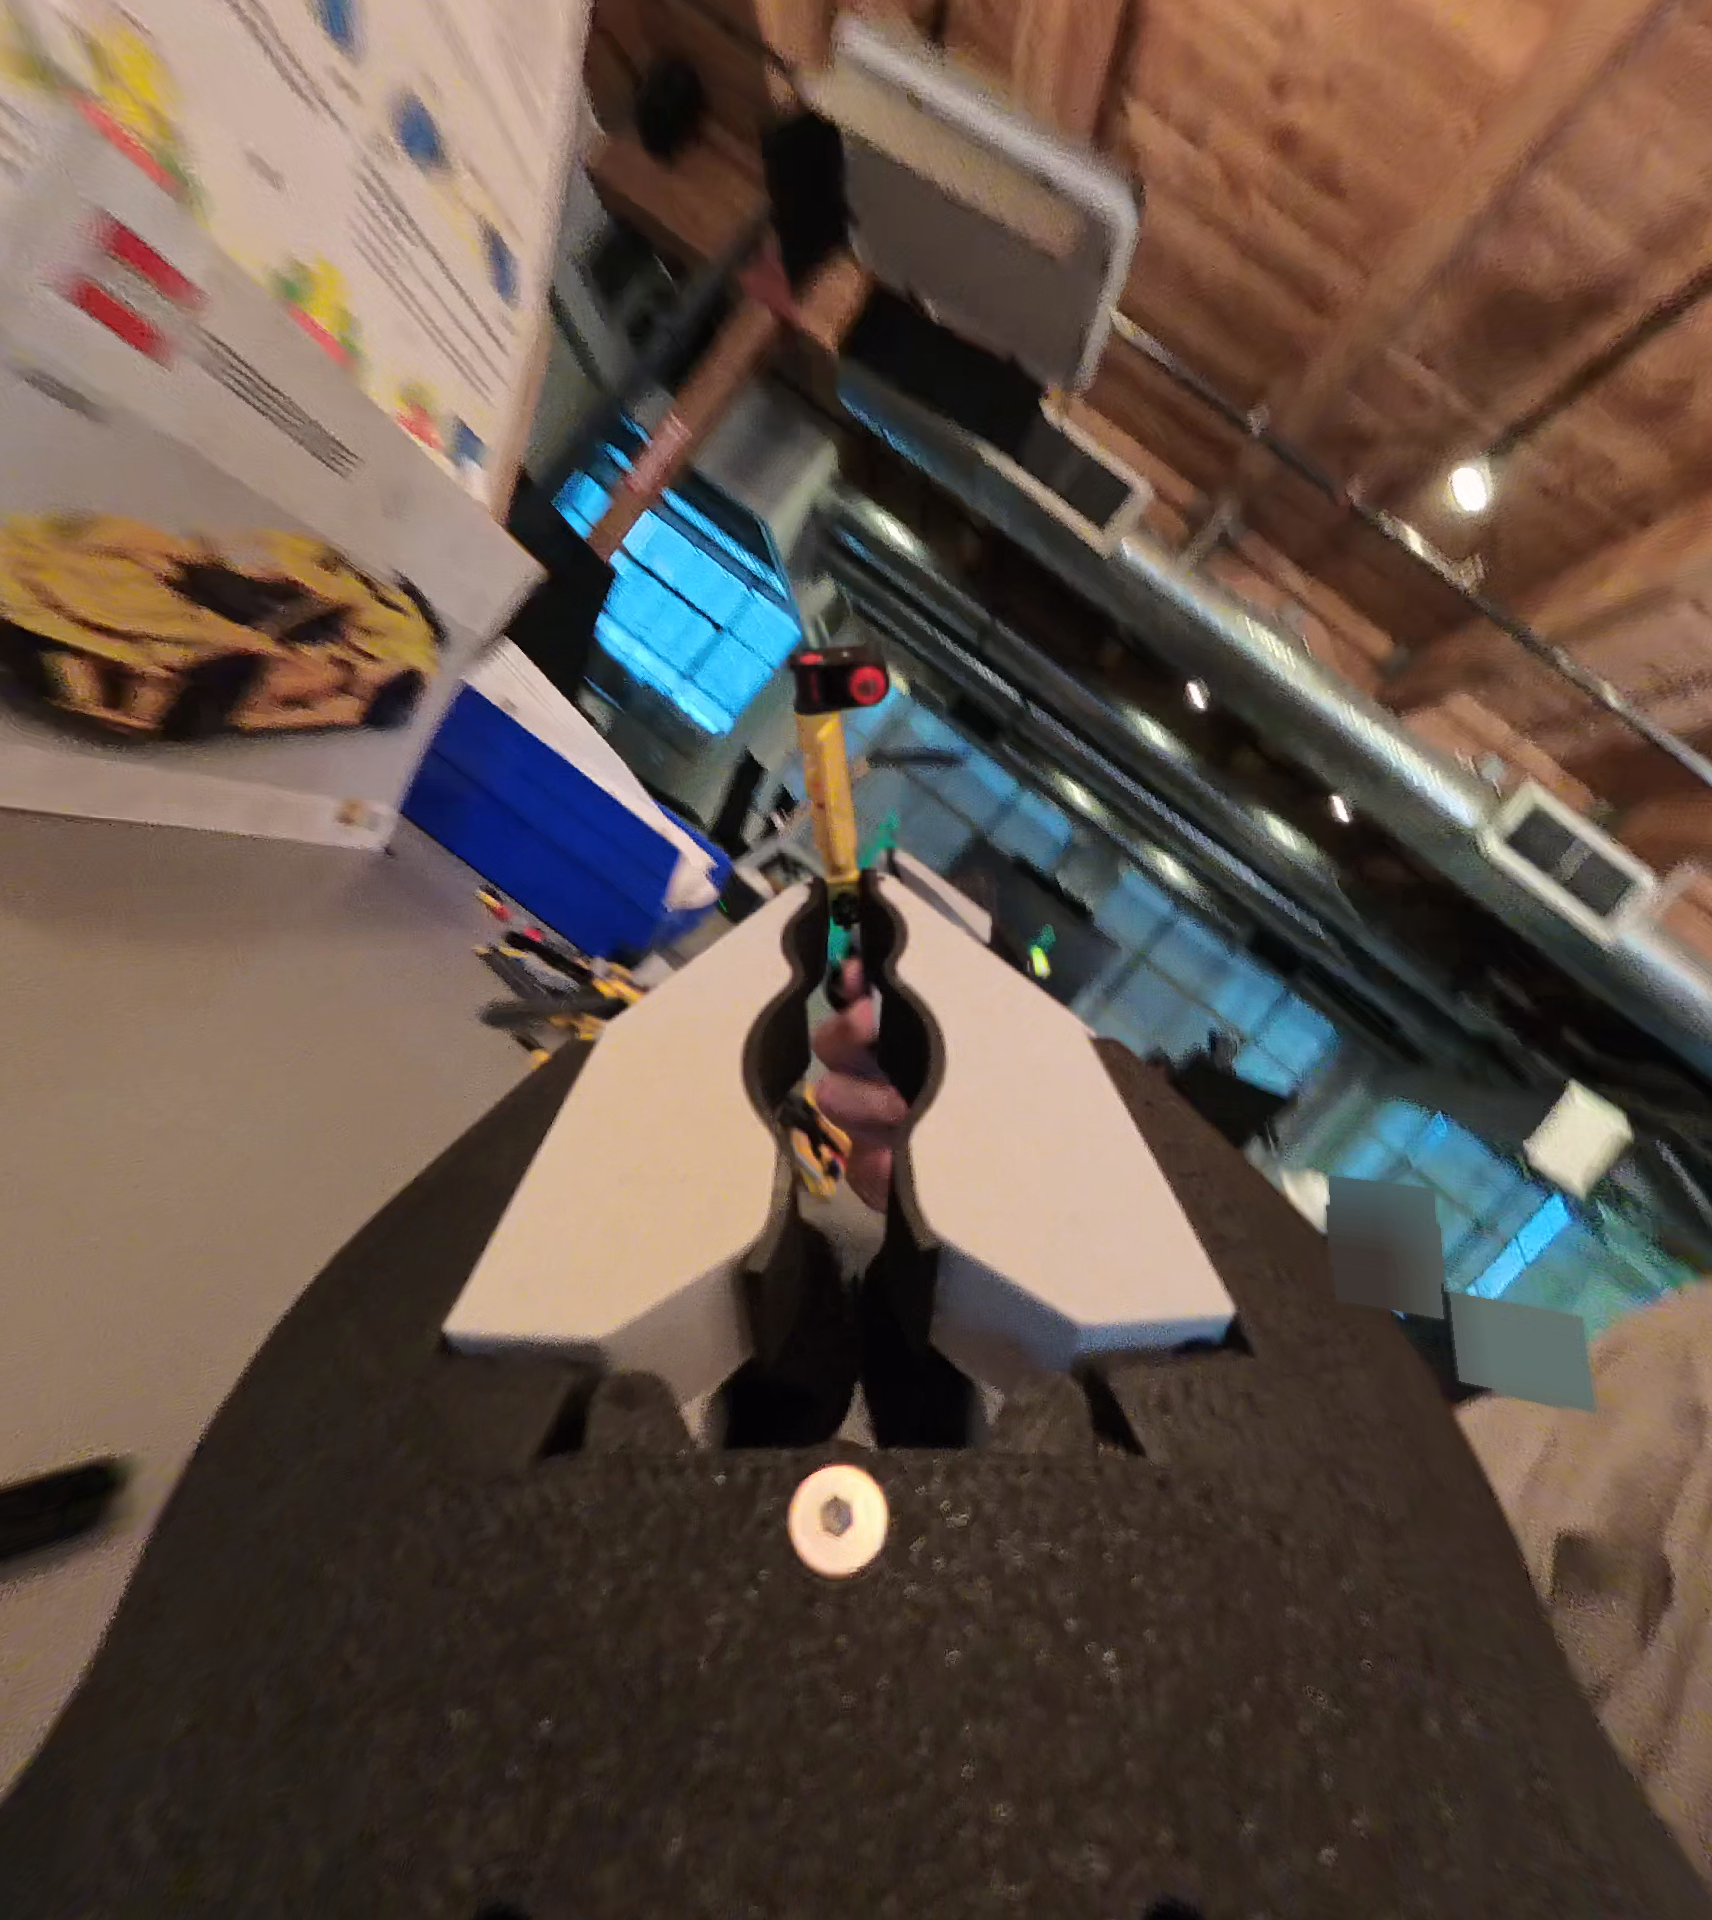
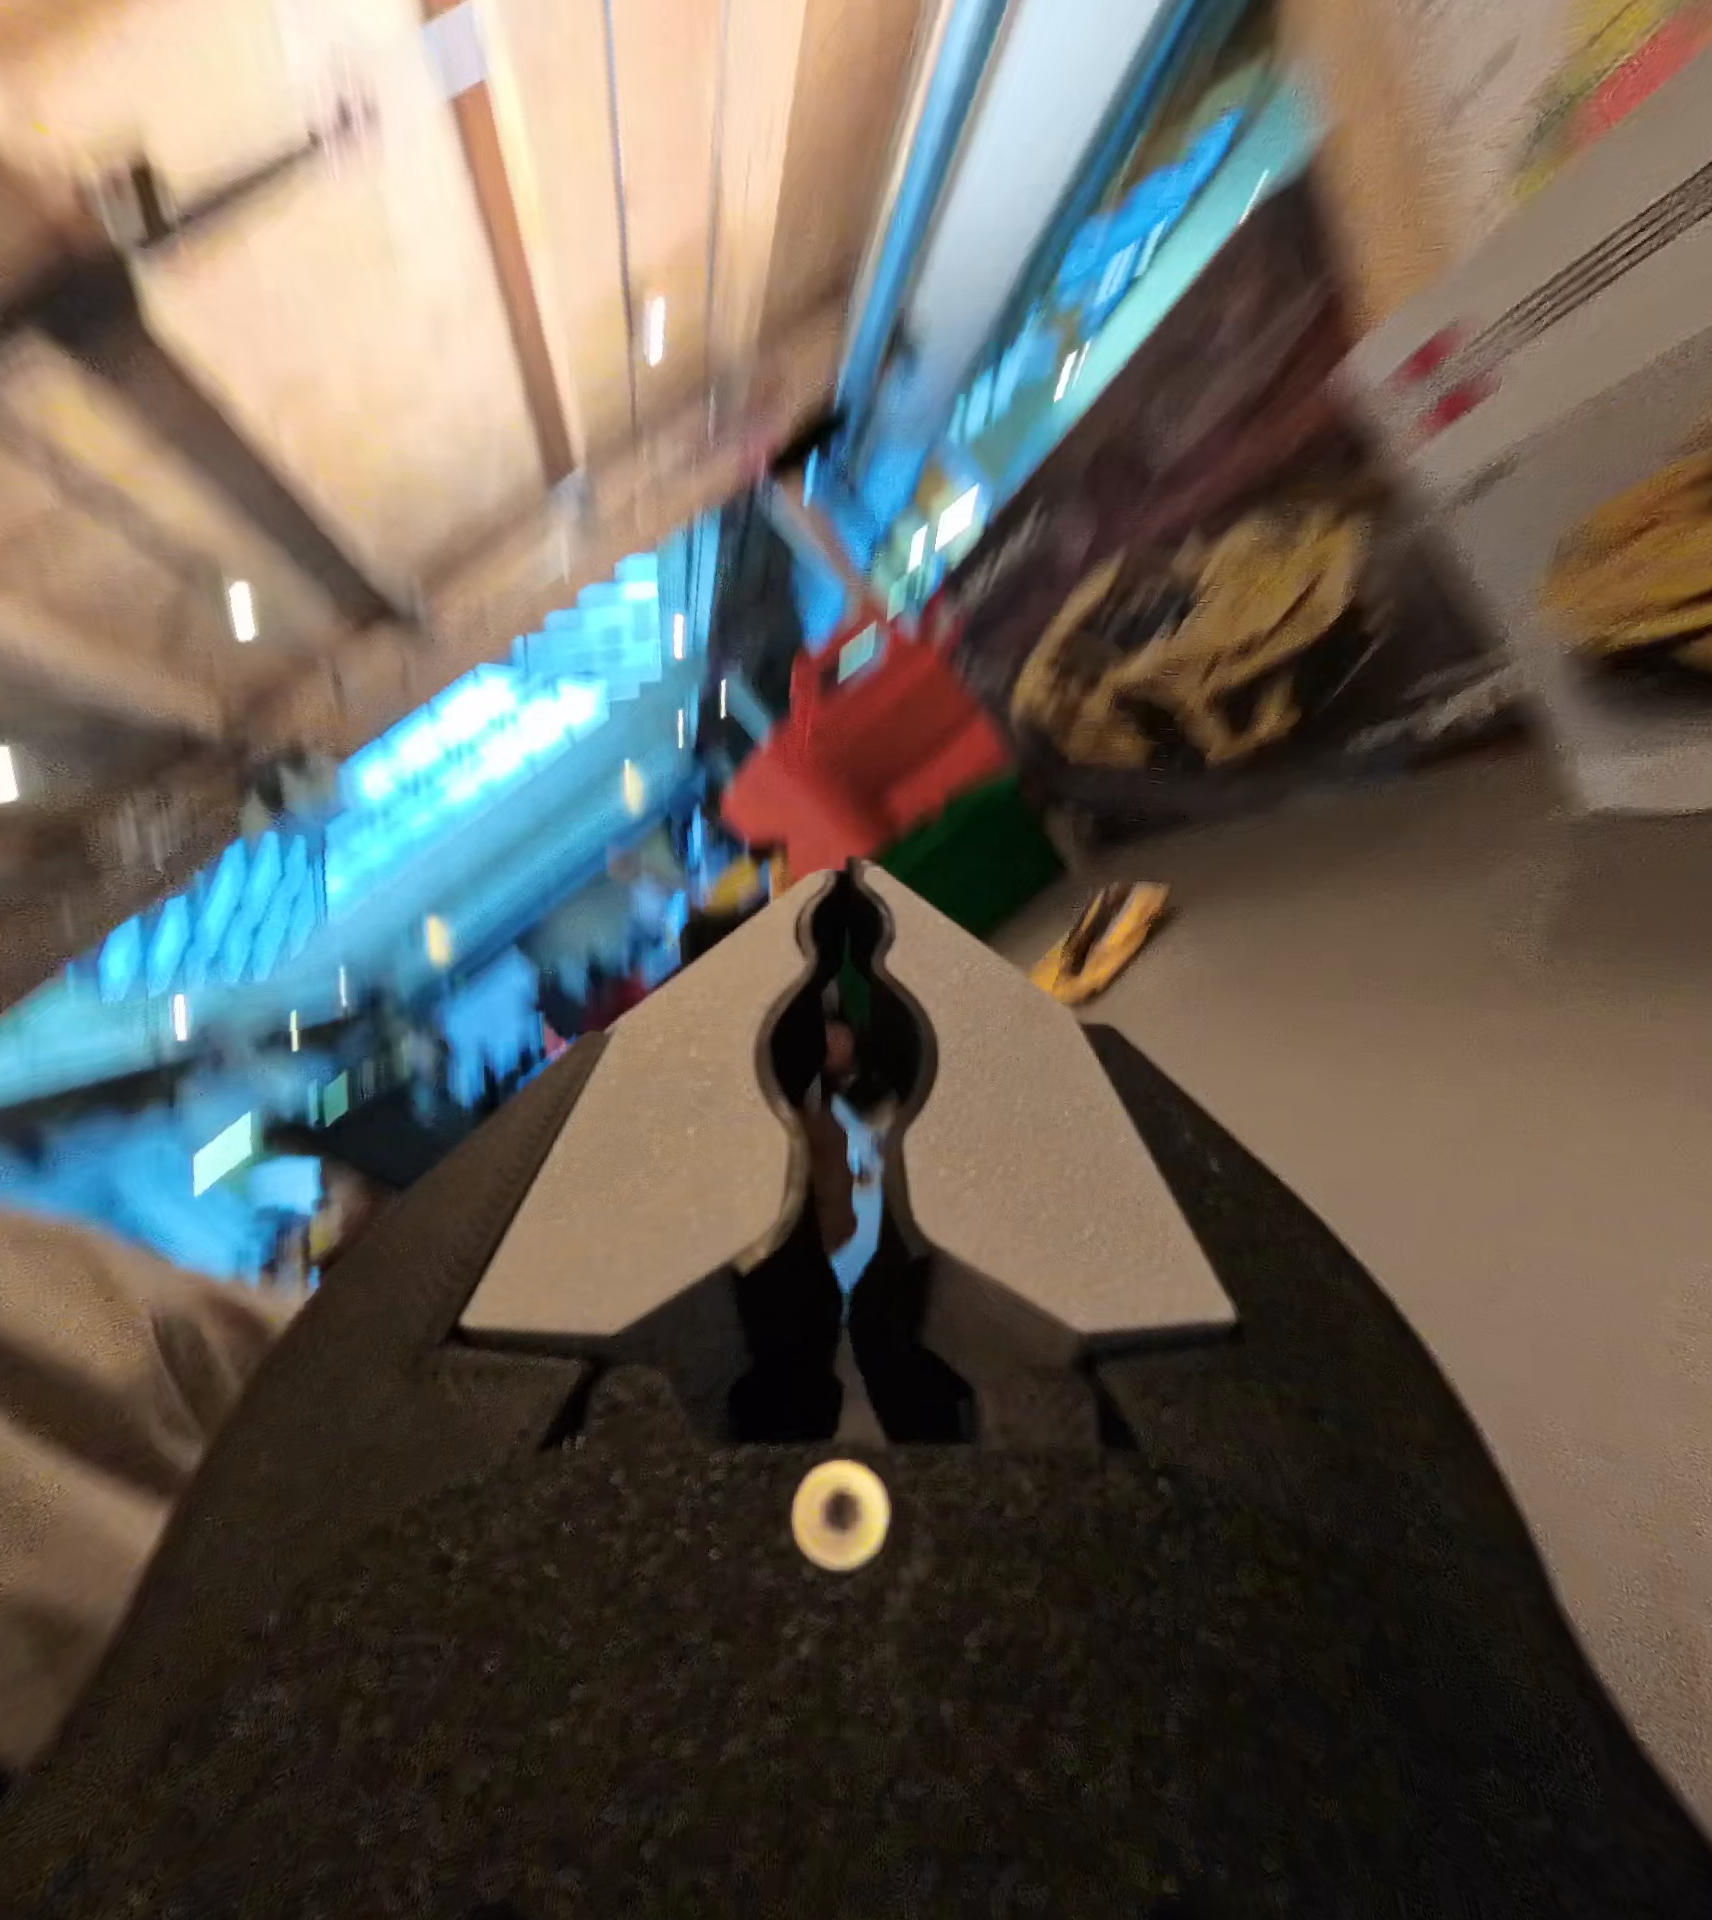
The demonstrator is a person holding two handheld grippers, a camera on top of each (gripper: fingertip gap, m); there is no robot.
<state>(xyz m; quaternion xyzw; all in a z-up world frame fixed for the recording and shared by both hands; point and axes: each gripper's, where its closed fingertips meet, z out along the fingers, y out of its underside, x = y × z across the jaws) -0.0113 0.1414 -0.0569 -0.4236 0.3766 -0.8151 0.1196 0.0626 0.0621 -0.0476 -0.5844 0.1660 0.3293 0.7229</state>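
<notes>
Though blurred, left tool tight on yellow beam, right tool closed.

2 printed sheets; 1 blue bin; 1 red bin; 1 green bin.

The left gripper, fingers pressed together, clamps a thin yellow beam capped by a black-and-red piece, standing upright beyond its tips. The right gripper, fingers closed together, holds nothing visible.
</notes>
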